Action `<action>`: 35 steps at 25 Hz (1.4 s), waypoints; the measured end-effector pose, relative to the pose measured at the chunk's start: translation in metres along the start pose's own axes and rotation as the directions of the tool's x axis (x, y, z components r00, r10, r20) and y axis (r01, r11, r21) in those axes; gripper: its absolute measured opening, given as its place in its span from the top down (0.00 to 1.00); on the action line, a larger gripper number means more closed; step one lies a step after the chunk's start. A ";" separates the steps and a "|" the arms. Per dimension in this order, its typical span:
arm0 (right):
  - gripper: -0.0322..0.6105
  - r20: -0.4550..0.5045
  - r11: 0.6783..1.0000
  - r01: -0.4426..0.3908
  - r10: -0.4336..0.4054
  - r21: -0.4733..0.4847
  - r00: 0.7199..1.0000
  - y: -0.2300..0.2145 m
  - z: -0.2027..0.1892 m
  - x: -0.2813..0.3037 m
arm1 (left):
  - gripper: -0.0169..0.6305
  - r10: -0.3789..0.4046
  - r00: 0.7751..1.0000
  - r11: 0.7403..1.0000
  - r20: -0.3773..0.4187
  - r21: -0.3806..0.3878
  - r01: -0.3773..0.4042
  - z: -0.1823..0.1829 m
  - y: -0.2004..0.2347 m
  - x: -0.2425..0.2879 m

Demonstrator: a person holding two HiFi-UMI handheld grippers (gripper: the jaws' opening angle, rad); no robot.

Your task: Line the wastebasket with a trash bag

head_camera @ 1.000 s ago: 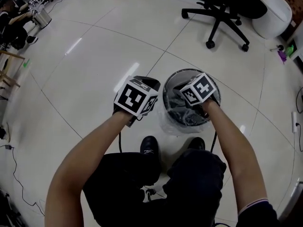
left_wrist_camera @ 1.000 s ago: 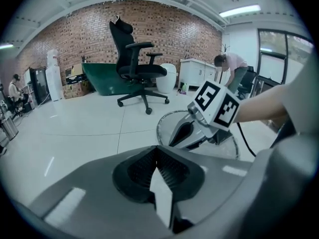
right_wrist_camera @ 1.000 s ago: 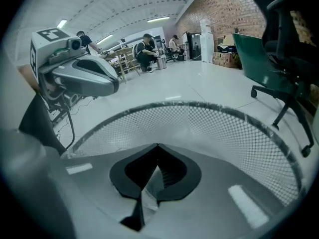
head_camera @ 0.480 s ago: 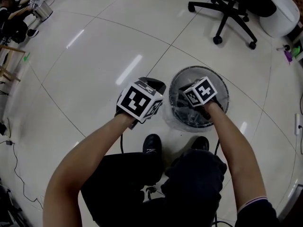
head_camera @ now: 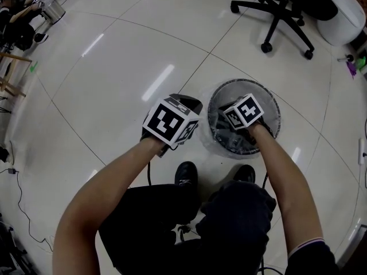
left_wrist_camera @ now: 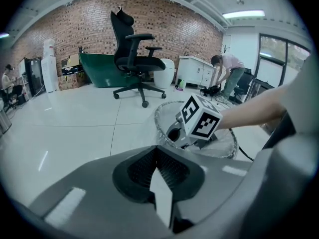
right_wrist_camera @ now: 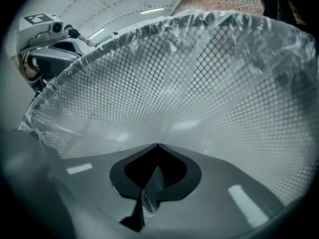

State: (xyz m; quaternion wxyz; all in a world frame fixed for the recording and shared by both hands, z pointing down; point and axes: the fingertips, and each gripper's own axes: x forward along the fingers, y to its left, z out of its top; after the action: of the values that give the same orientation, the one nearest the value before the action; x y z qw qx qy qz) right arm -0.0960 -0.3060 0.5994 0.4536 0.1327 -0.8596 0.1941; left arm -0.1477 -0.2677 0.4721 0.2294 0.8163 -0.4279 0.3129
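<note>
A round wire-mesh wastebasket [head_camera: 246,83] stands on the floor in front of my feet, with a clear trash bag [head_camera: 229,141] lying inside it. My right gripper [head_camera: 232,122] reaches down into the basket. In the right gripper view the right gripper [right_wrist_camera: 157,145] is shut, with a crinkled strip of the bag film [right_wrist_camera: 149,193] pinched between its jaws, and the lined mesh wall [right_wrist_camera: 199,83] fills the picture. My left gripper [head_camera: 188,102] hovers just outside the basket's left side. Its jaws [left_wrist_camera: 158,147] are shut and point towards the rim [left_wrist_camera: 162,128].
A black office chair [head_camera: 281,16] and a white bin [head_camera: 343,16] stand beyond the basket. My shoes [head_camera: 182,175] are close to its near side. Cables [head_camera: 11,182] trail along the left edge. A person [left_wrist_camera: 227,68] bends over at the far right of the room.
My right gripper has sunk deeper into the wastebasket with the bag film. The left gripper has stayed beside the basket.
</note>
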 end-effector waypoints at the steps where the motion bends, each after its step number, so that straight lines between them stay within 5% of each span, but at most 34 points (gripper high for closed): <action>1: 0.95 0.005 1.000 0.002 -0.002 -0.001 1.000 0.000 0.003 0.000 | 0.96 0.001 1.000 1.000 0.000 -0.003 -0.001 -0.001 0.001 -0.001; 8: 0.95 0.016 0.999 0.020 -0.020 -0.038 1.000 0.005 0.019 -0.001 | 0.96 0.006 1.000 1.000 0.001 -0.023 -0.006 -0.002 0.005 -0.005; 22: 0.95 -0.015 0.999 0.038 -0.038 -0.006 0.999 -0.001 -0.010 -0.009 | 0.96 0.005 1.000 1.000 0.012 -0.025 -0.005 0.002 0.004 -0.005; 35: 0.93 0.062 0.997 0.073 -0.070 -0.039 0.996 0.003 0.026 -0.037 | 0.96 0.036 0.999 0.999 0.012 -0.030 -0.035 0.004 0.010 -0.013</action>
State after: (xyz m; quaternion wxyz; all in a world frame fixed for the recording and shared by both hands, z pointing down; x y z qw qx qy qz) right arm -0.0954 -0.3129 0.5549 0.4365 0.1599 -0.8716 0.1556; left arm -0.1604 -0.2677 0.4608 0.2332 0.8070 -0.4483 0.3056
